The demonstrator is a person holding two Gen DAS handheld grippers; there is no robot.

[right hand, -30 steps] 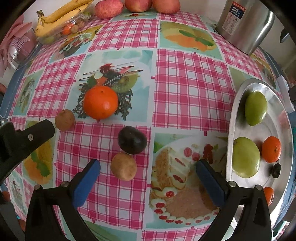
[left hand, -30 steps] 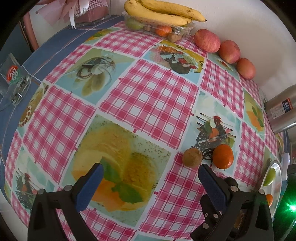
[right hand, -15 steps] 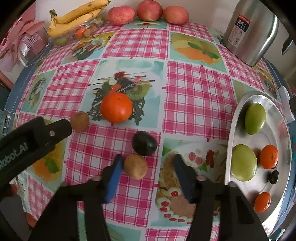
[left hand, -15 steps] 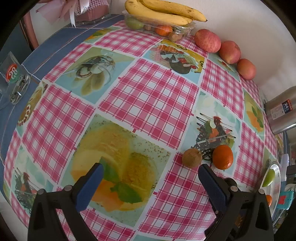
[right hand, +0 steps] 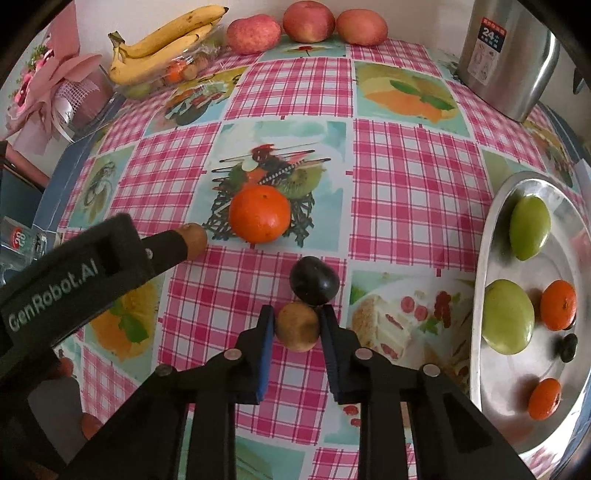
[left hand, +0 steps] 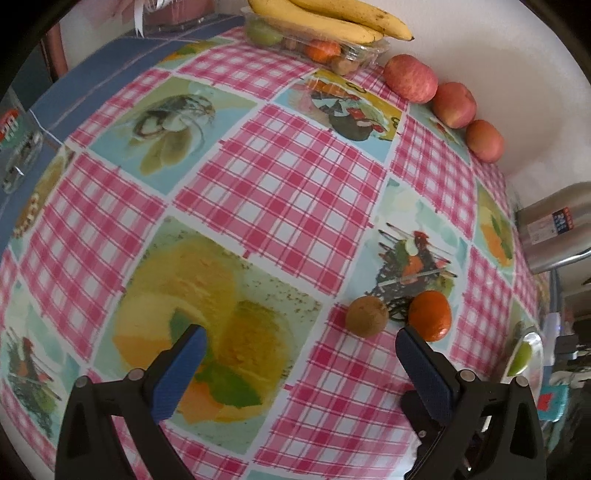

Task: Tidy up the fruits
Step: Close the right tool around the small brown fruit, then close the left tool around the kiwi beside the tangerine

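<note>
My right gripper is shut on a small brown fruit that sits on the checked tablecloth, just in front of a dark plum. An orange lies further back, with a second brown fruit to its left. My left gripper is open and empty over the cloth; that brown fruit and the orange lie just beyond its right finger. A steel tray at the right holds two green fruits, oranges and a dark fruit.
Bananas on a clear fruit box and three red apples line the back wall. A steel kettle stands at the back right. A pink bouquet sits at the back left.
My right gripper has closed from wide open onto the small brown fruit. My left gripper has stayed open and drifted slightly.
</note>
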